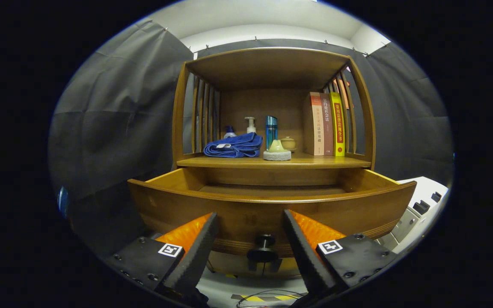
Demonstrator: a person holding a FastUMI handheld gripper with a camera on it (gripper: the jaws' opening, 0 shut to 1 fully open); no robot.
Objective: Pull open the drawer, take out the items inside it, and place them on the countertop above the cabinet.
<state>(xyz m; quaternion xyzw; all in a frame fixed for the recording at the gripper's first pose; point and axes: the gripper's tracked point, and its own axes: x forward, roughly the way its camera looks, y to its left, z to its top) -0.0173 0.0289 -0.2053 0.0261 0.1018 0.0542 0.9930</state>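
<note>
The wooden cabinet's drawer (pixel 272 205) stands pulled out toward me. Its front panel hides most of the inside, and the far strip of its bottom shows nothing on it. The dark round knob (pixel 263 250) sits on the panel's lower middle. My gripper (pixel 250 213) is open, its fingers spread to either side of the knob without touching it, tips close to the panel. On the countertop (pixel 315 161) above lie a folded blue towel (pixel 233 146), a pale green piece on a white round base (pixel 277 152), a blue bottle (pixel 271 130), a pump bottle (pixel 250 125) and a small pot (pixel 288 143).
Three upright books (pixel 325 124) stand at the right end of the countertop, under the cabinet's top shelf (pixel 268 64). Slatted sides close both ends. A white and grey device (pixel 417 209) sits right of the drawer. Cables and striped tape lie on the floor below.
</note>
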